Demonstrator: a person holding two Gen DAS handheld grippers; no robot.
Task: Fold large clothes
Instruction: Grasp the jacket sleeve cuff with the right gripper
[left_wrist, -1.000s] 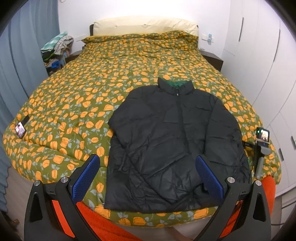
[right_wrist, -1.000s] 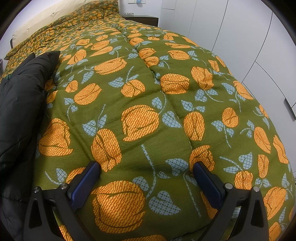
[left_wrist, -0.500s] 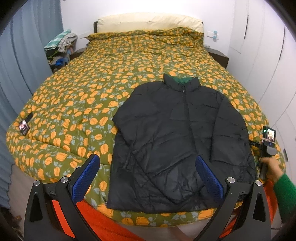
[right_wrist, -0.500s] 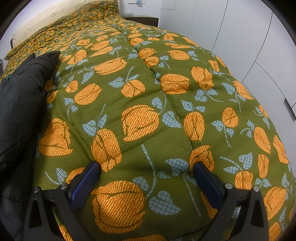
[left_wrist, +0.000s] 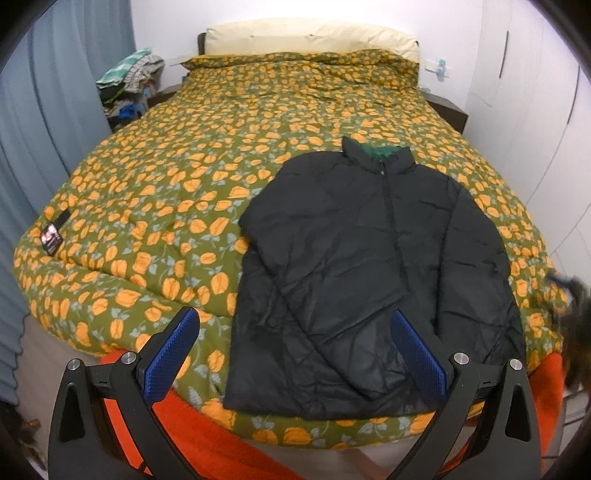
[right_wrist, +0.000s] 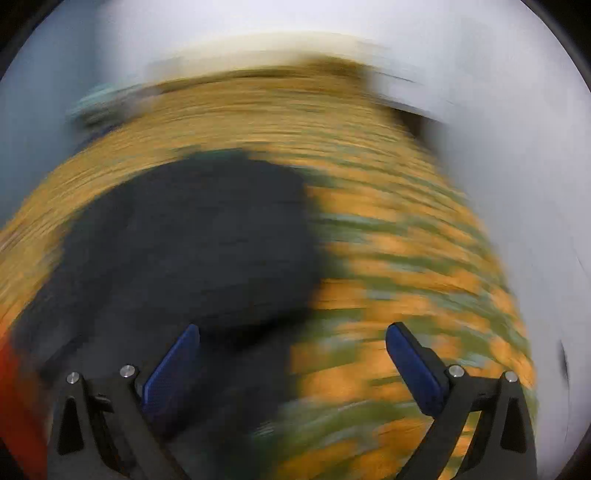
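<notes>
A black puffer jacket (left_wrist: 373, 280) lies flat and zipped on the bed's near right part, collar toward the pillows, hem at the near edge. My left gripper (left_wrist: 293, 319) is open and empty, held off the bed's foot, above the jacket's hem. My right gripper (right_wrist: 291, 332) is open and empty; its view is heavily blurred by motion and shows the jacket (right_wrist: 192, 251) as a dark mass to the left and ahead of it.
The bed has a green quilt with orange flowers (left_wrist: 177, 192) and cream pillows (left_wrist: 310, 37) at the head. An orange blanket (left_wrist: 207, 435) hangs at the foot. A clothes pile (left_wrist: 129, 88) sits back left. White wardrobes (left_wrist: 535, 110) line the right. A phone (left_wrist: 51, 236) lies on the left edge.
My right gripper was resting still on the quilt; a hand took it and it now swings fast, lifted and turned toward the jacket. My left gripper has pulled back and risen slightly.
</notes>
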